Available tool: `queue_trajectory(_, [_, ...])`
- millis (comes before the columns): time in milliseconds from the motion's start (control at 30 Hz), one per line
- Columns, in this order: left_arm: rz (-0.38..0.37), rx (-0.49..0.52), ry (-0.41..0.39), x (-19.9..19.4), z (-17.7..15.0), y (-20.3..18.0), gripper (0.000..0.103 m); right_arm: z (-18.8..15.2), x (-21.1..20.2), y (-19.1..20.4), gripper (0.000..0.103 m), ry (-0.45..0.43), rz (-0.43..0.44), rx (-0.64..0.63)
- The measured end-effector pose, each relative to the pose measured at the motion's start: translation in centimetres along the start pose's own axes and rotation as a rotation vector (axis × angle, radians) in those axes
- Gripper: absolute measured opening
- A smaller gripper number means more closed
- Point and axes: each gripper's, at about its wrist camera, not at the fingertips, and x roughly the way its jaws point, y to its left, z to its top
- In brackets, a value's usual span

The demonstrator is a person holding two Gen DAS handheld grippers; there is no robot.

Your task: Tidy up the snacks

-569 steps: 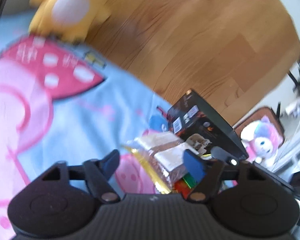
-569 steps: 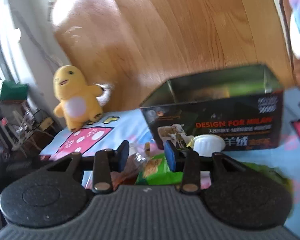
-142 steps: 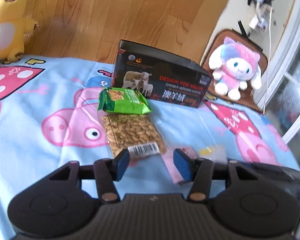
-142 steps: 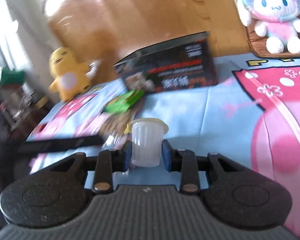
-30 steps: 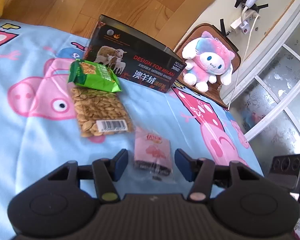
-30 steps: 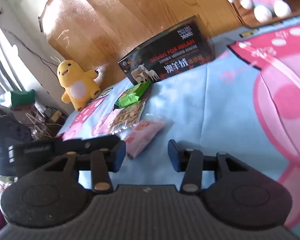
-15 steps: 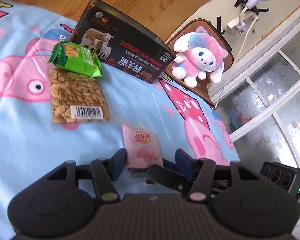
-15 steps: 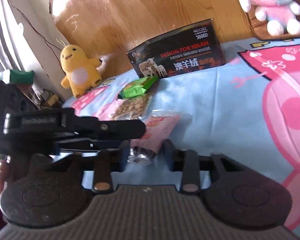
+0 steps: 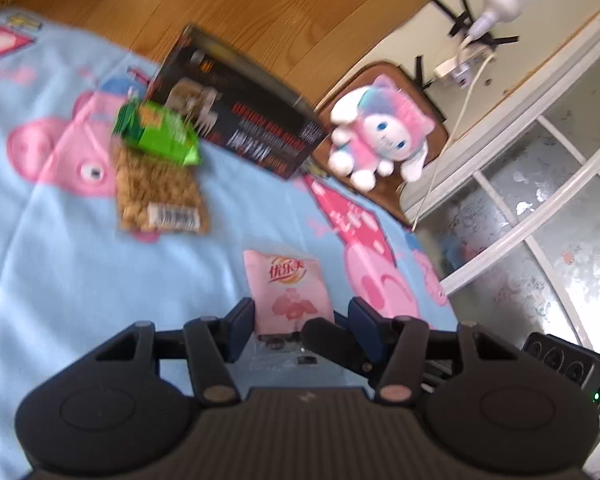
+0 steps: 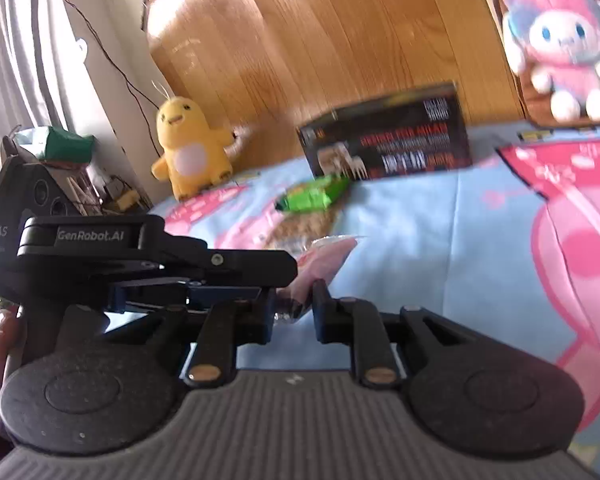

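A pink snack packet (image 9: 288,288) lies on the blue cartoon blanket (image 9: 60,260). Its near end sits between the fingers of my left gripper (image 9: 300,318), whose jaws stand open and are closing slightly; the right pad is clear of the packet. My right gripper (image 10: 294,312) is closing, its pads pinching the crumpled near end of the pink packet (image 10: 324,256). One right finger (image 9: 328,336) crosses inside the left jaws. Further off lie a green packet (image 9: 158,136) on a clear seed bag (image 9: 160,196), in front of the open black box (image 9: 240,120).
A pink plush (image 9: 380,140) sits on a brown cushion right of the box. A yellow plush (image 10: 188,152) stands at the blanket's far left edge. Wooden floor lies beyond, and a glazed door frame (image 9: 520,232) runs along the right. My left gripper (image 10: 278,278) reaches in sideways.
The right gripper has come in across the left one's jaws and narrowed onto the packet's near end. Both views have shifted and rolled, and the left jaws look about as wide.
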Motion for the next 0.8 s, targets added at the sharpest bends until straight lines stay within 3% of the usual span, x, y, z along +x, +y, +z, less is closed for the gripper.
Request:
queue_trajectory(133, [0.002, 0.016, -0.016, -0.2, 0.6, -0.4, 0.052, 0.5, 0.3, 0.2, 0.022, -0.021, -0.011, -0.027])
queue_trajectory(800, [0.089, 0.017, 0.045, 2.1, -0.4, 0.9, 0.051, -1.3, 1.8, -0.9, 0.024, 0.076, -0.043, 0.001])
